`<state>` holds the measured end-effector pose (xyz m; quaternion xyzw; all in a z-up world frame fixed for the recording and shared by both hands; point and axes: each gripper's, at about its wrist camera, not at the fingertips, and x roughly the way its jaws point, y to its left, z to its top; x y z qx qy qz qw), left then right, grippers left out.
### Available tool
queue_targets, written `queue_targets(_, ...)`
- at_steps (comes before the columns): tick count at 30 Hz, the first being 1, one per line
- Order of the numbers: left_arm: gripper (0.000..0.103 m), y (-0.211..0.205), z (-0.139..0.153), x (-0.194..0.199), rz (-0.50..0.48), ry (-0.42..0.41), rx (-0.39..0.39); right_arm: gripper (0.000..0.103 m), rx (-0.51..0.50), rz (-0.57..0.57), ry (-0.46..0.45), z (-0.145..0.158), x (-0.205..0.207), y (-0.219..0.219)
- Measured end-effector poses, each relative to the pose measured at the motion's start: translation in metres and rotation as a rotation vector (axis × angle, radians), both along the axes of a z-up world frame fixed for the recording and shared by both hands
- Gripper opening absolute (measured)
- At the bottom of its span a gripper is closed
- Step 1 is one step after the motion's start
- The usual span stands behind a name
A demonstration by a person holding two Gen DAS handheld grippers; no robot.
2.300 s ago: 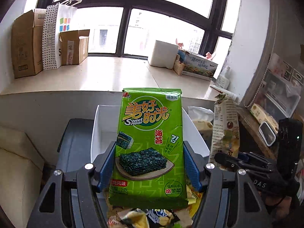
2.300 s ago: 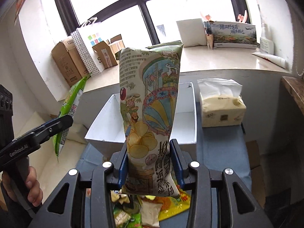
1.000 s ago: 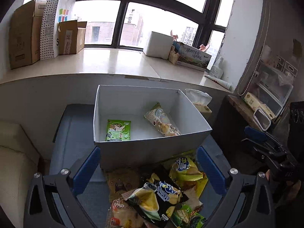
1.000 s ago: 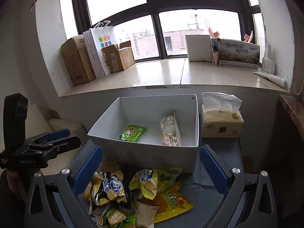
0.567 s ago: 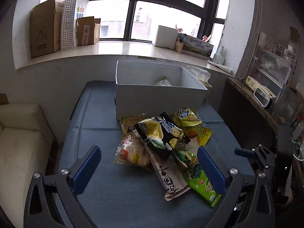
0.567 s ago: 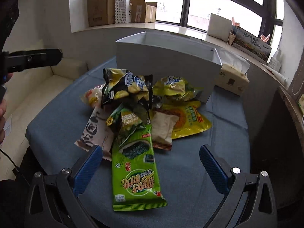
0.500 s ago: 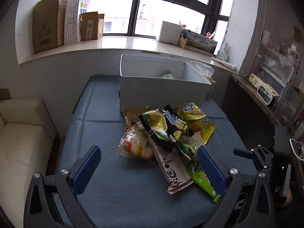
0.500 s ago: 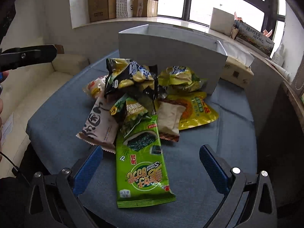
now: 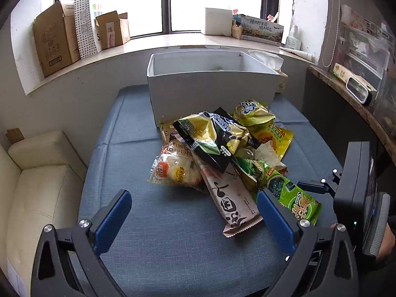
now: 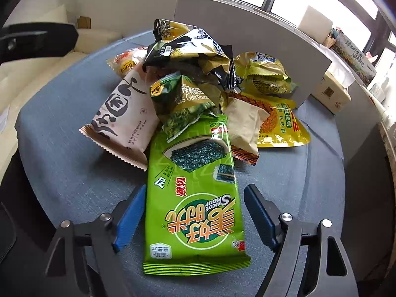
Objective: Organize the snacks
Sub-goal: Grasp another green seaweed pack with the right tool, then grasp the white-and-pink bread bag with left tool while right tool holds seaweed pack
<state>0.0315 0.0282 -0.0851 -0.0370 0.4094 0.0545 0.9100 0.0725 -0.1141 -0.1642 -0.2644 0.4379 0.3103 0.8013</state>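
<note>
Over seaweed pack [image 10: 195,198], right gripper [image 10: 193,212] angled down, jaws closing

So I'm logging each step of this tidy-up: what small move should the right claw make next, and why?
Probably finish closing on the green seaweed packet. The right claw already straddles it, jaws closing but pads not yet pressing, and it lies flat at the pile's near edge, its far end under other bags, so pull gently before carrying it to the white box.
</note>
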Motion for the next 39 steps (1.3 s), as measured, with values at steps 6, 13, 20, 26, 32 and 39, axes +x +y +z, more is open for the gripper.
queue_targets(6,0.103,-0.009,-0.008,0.006,-0.013,0.026,0.032,0.071,0.034,0.009,0.076,0.003,0.001,-0.017)
queue_targets(13,0.103,-0.026,-0.029,0.021,-0.071,0.085,0.027,0.071,0.084,-0.043,0.121,0.023,-0.010,-0.058)
queue_targets(20,0.103,-0.049,-0.064,0.048,-0.091,0.175,0.012,0.071,0.190,-0.206,0.089,0.060,-0.008,-0.107)
queue_targets(26,0.103,-0.047,-0.087,0.057,-0.034,0.255,0.066,0.071,0.217,-0.225,0.076,0.066,-0.004,-0.104)
queue_targets(32,0.103,-0.021,-0.082,0.053,0.004,0.223,-0.011,0.071,0.238,-0.212,0.097,0.057,-0.002,-0.090)
queue_targets(39,0.077,-0.022,-0.084,0.056,0.011,0.213,0.046,0.071,0.241,-0.176,0.094,0.057,-0.003,-0.069)
